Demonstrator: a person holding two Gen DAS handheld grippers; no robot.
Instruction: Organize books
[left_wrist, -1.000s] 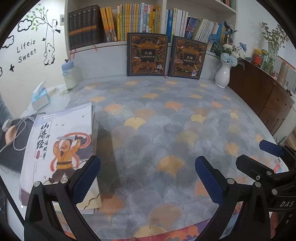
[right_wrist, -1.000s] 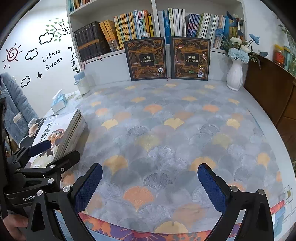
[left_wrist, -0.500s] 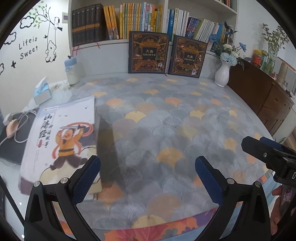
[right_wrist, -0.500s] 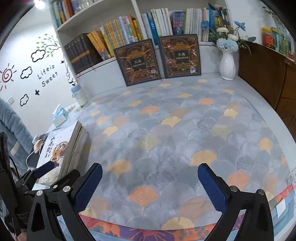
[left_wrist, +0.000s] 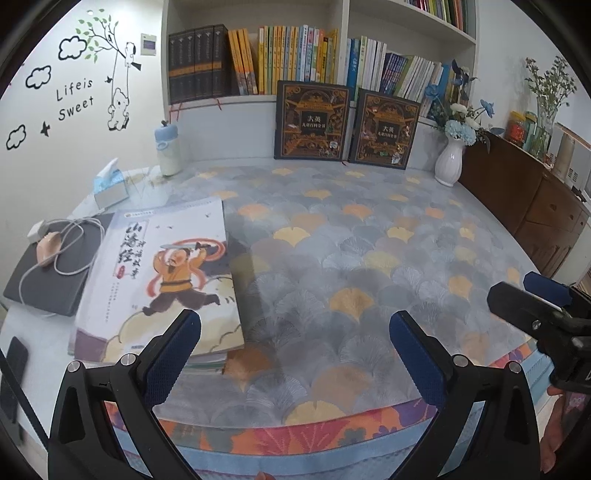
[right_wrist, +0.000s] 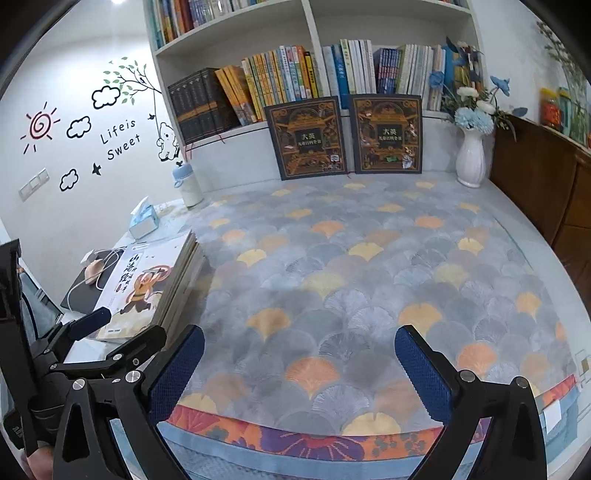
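White vase (left_wrist: 448, 162) holds flowers (left_wrist: 460, 127); bookshelf (left_wrist: 347, 48) full.

Your left gripper (left_wrist: 295, 341) sits low in its frame, jaws spread wide and empty; your right gripper (right_wrist: 299, 349) likewise, gaping, holding nothing.

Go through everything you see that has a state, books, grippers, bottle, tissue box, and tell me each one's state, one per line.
Left gripper: open, empty, above the table's near edge.
Right gripper: open, empty.
Stack of books: lying flat, cover up, untouched.
Two dark books: upright, side by side, leaning against the shelf unit.
Shelf books: standing in rows, some slanted.
Bottle: upright, capped.
Tissue box: tissue sticking out.
Vase: upright, holding flowers.
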